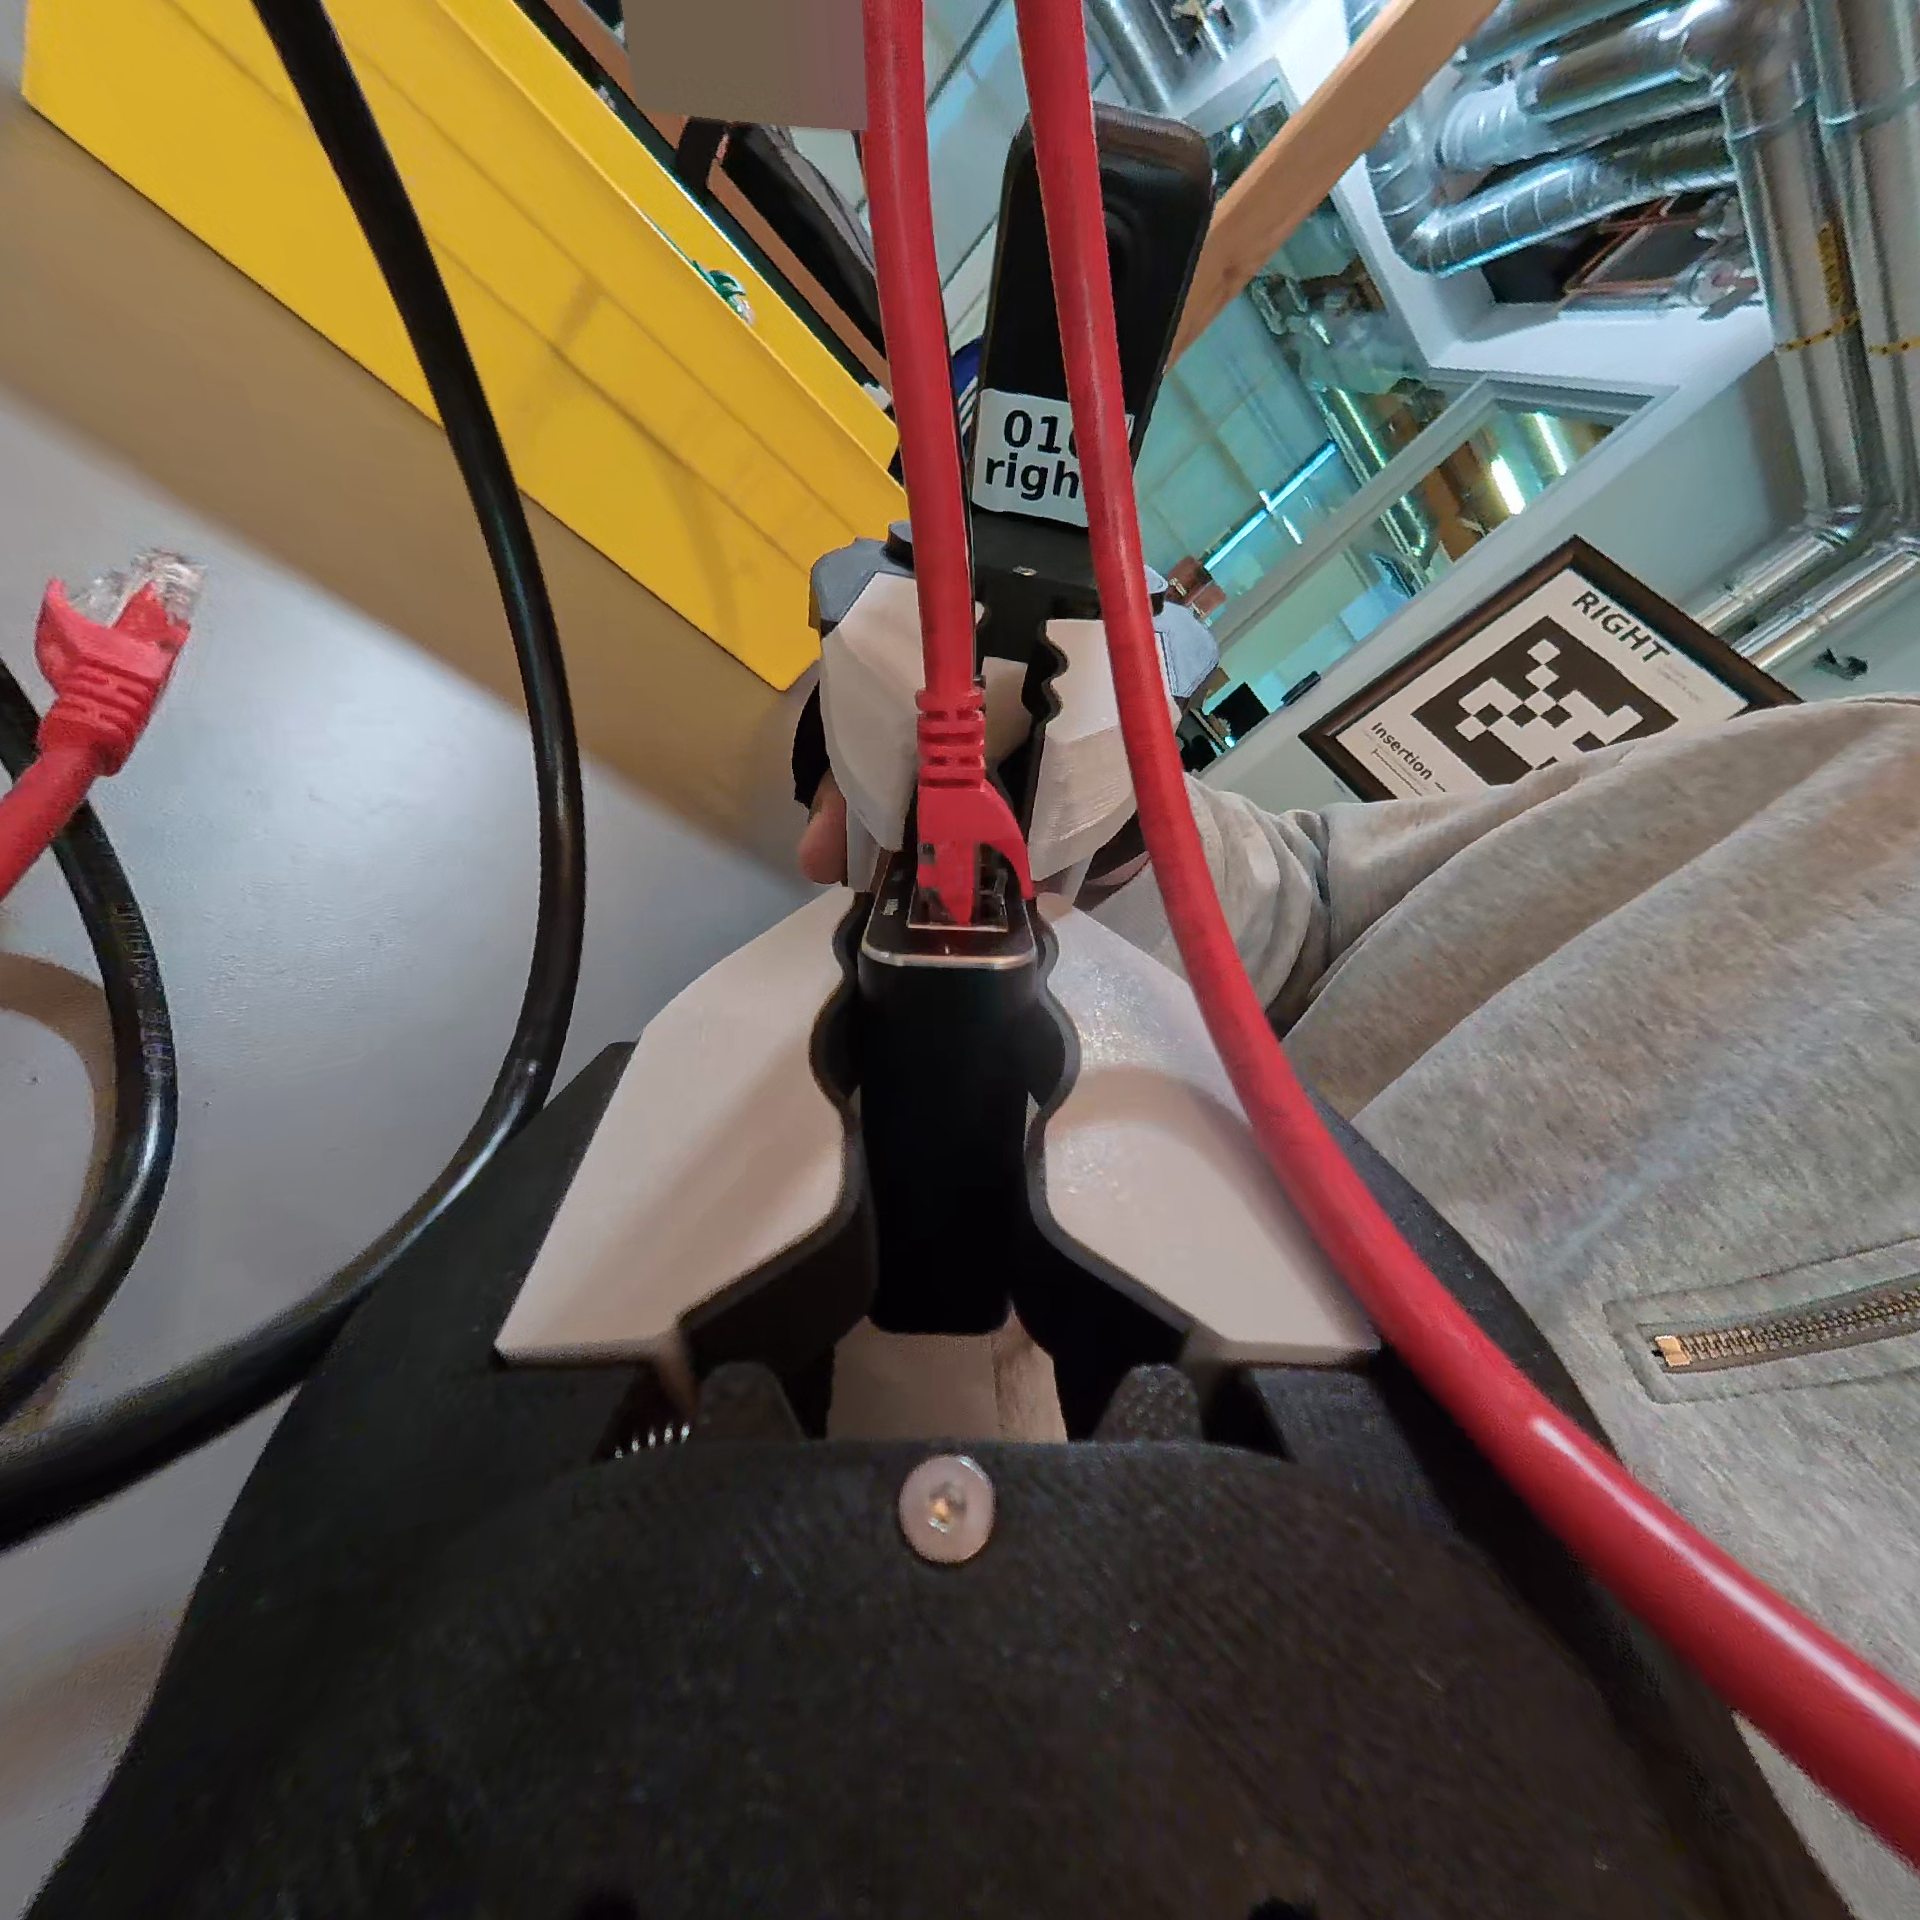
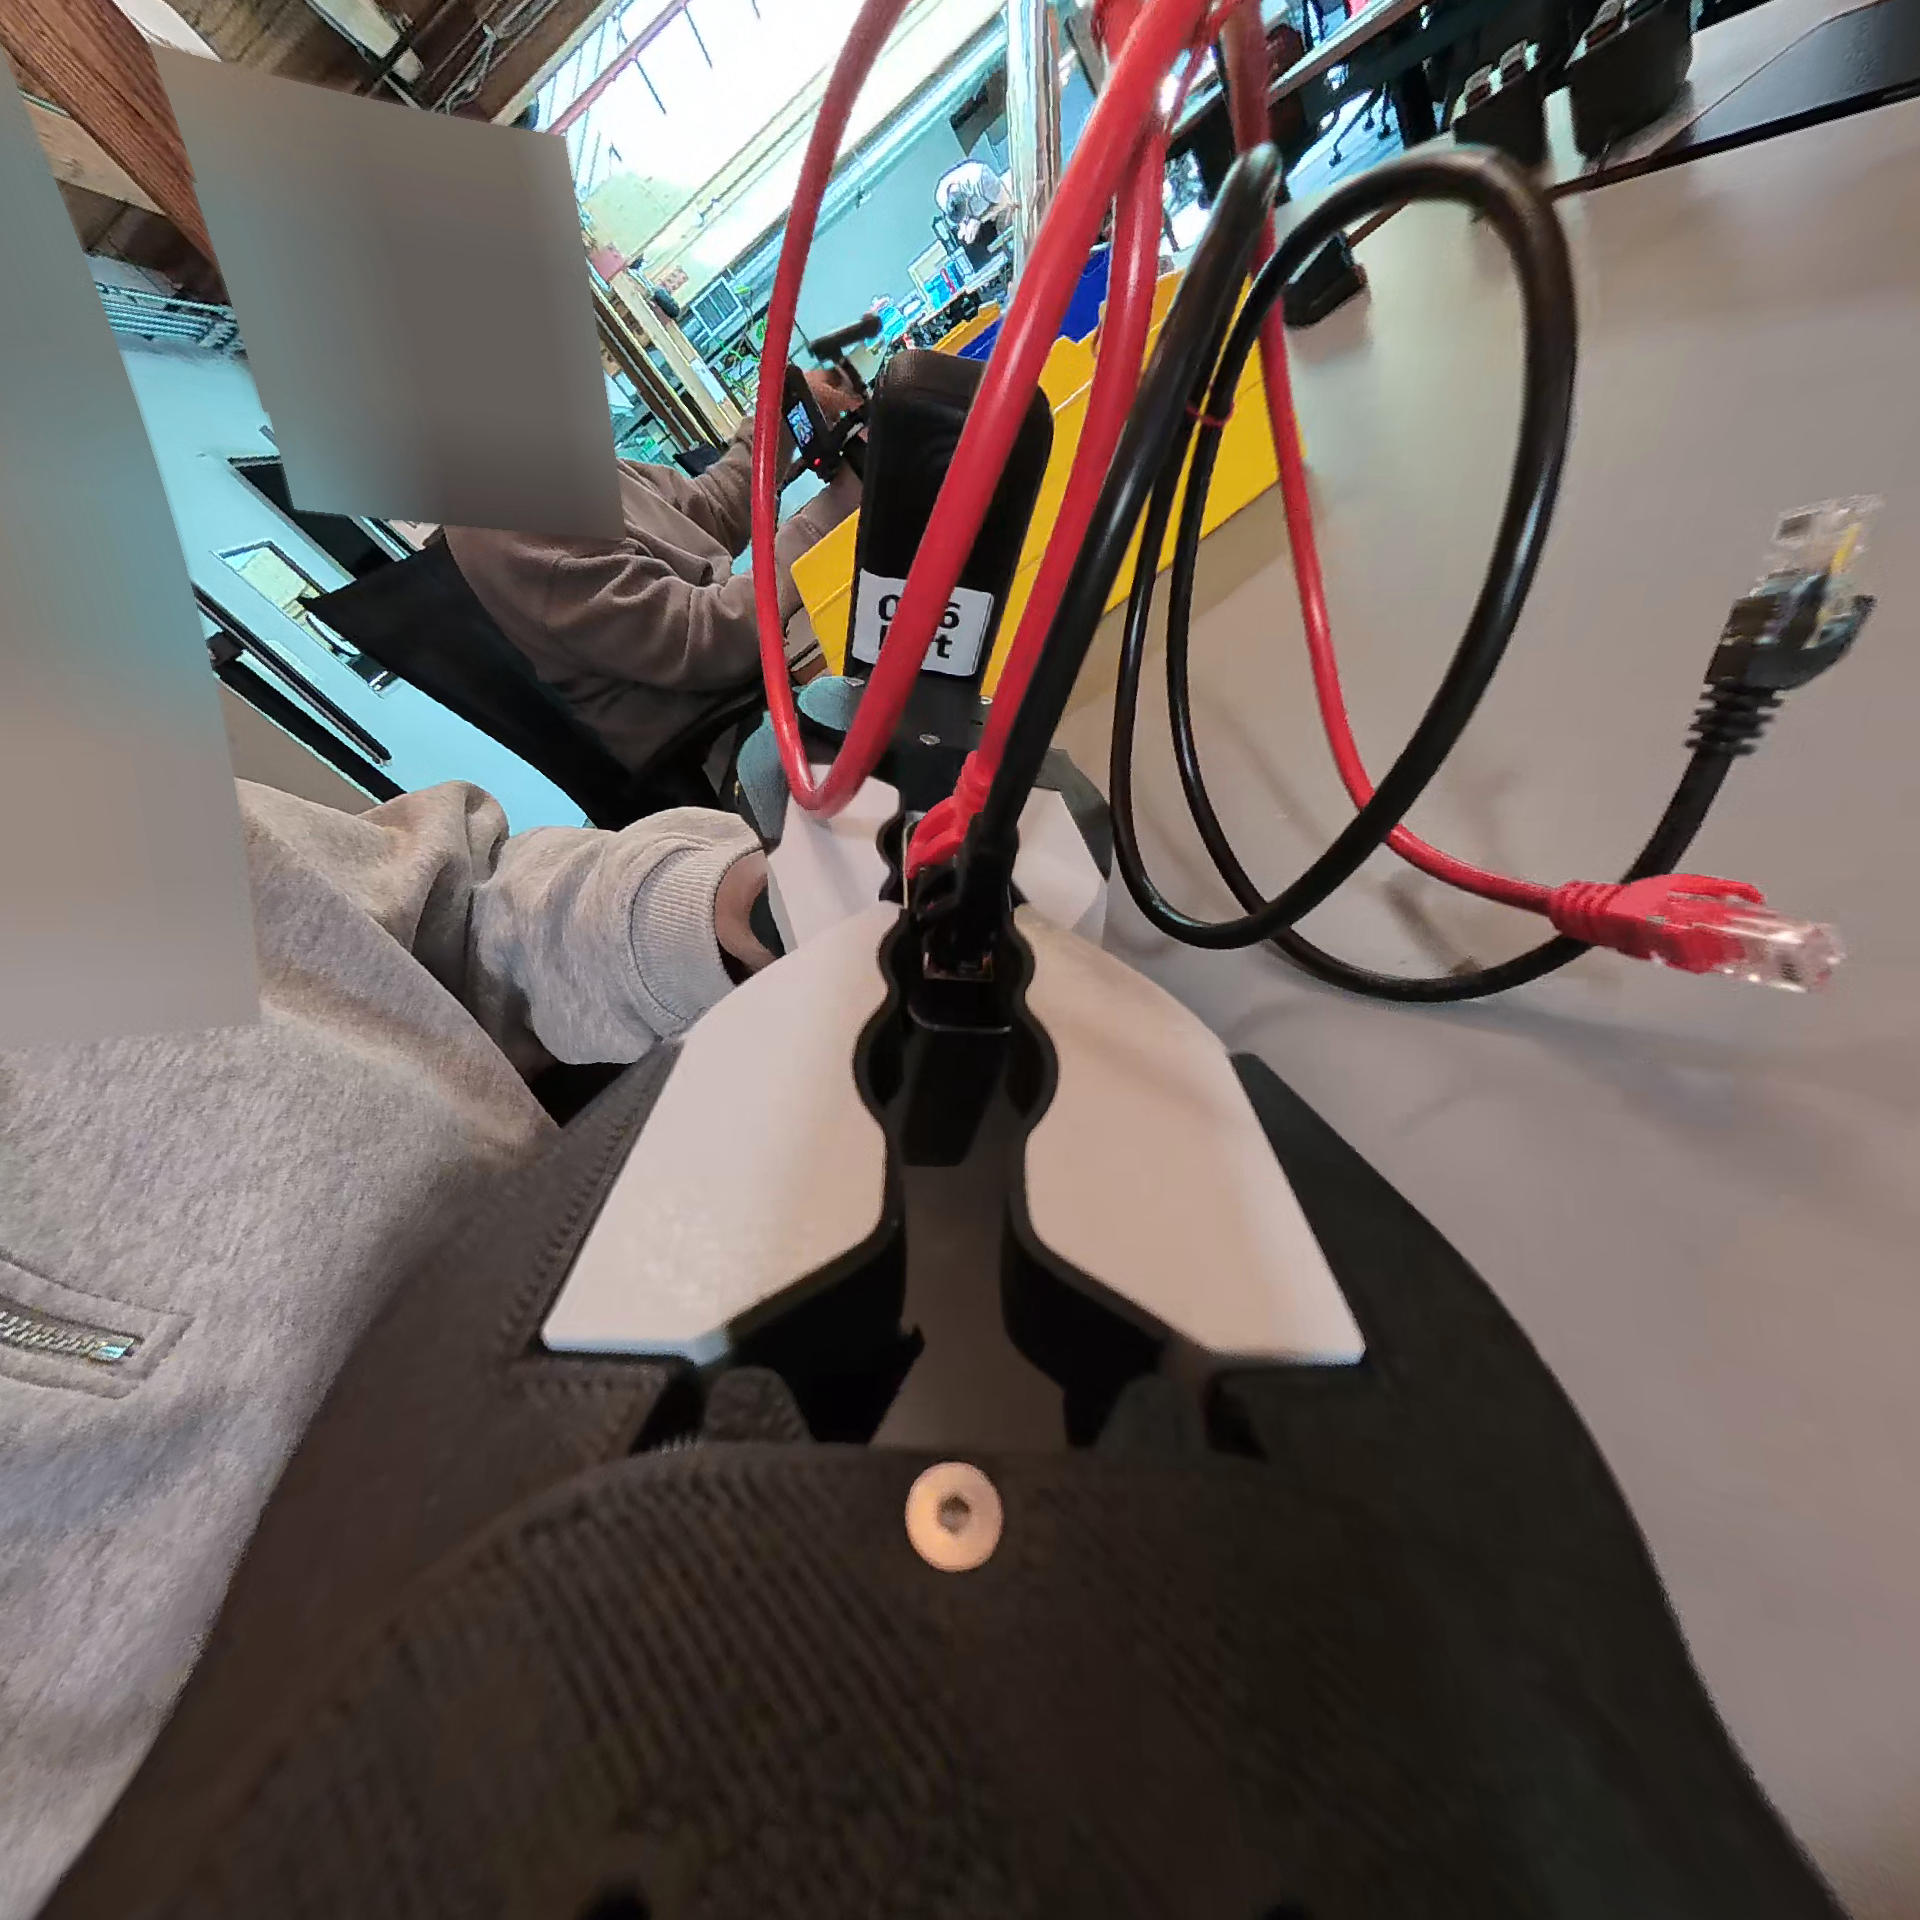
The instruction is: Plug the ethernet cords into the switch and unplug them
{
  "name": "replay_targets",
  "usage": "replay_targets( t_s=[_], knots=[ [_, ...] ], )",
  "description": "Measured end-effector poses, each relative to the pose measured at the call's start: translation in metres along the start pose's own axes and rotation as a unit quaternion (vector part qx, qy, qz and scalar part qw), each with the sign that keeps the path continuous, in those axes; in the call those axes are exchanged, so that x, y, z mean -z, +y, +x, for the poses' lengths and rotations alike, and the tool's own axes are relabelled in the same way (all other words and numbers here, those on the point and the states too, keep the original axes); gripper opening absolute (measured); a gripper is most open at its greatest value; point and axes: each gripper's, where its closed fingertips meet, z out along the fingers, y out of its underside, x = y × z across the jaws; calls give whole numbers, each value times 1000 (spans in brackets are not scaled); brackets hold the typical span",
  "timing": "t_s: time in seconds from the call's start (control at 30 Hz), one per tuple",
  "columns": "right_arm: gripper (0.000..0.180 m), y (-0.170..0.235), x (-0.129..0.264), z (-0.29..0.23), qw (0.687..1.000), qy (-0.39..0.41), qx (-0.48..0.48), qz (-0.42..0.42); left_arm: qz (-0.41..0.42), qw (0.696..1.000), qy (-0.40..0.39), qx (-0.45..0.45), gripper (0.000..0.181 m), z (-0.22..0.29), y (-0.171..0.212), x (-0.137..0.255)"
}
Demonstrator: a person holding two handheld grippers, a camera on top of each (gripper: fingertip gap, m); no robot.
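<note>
Both claws, L (image 1: 948, 966) & R (image 2: 954, 971), clamped on switch (image 1: 940, 1122); red cord (image 1: 1195, 935) loops across front, yellow bin (image 1: 540, 281) behind.

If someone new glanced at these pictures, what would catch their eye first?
Probably the black switch clamped at centre between both grippers, left gripper and right gripper, with a red ethernet cord plugged into it. Next, the loose red plug and black plug over the grey table.

There are two grippers, the left gripper (image 1: 948, 956) and the right gripper (image 2: 951, 966). There is one black switch (image 1: 940, 1122), one red cord (image 1: 1132, 727), one black cord (image 1: 499, 623) and one yellow bin (image 1: 436, 239).
</note>
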Motion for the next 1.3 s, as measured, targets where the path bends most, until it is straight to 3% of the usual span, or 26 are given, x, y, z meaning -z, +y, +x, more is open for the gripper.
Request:
replay_targets(
  t_s=[0.4, 0.67, 0.8, 0.93, 0.97, 1.0, 1.17, 1.3],
  knots=[
    [15, -3, 0, -1, 1000, -15, -5, 16, 12, 999, 28, 32, 26, 4, -1, -1],
    [40, -1, -5, 2, 999, -23, -16, 26, 12, 999, 27, 29, 26, 3, -2, 1],
    [23, -5, -2, 1, 999, -10, 10, 38, 21, 999, 29, 36, 26, 2, -5, 3],
    [18, -19, 12, 7, 996, 27, 34, 72, 28, 999, 23, 36, 26, -1, -7, 5],
    [2, -22, 16, 6, 996, 27, 33, 73, 30, 999, 23, 35, 26, -1, -7, 6],
    [0, -27, 20, 4, 996, 27, 38, 80, 31, 999, 21, 34, 26, -1, -8, 6],
    [0, -40, 32, 2, 981, 86, 142, 100, 35, 999, 9, 21, 27, -5, -8, 7],
    [0, -41, 30, 3, 945, 156, 269, 99, 40, 999, -3, 13, 26, -6, -10, 9]
  ],
)
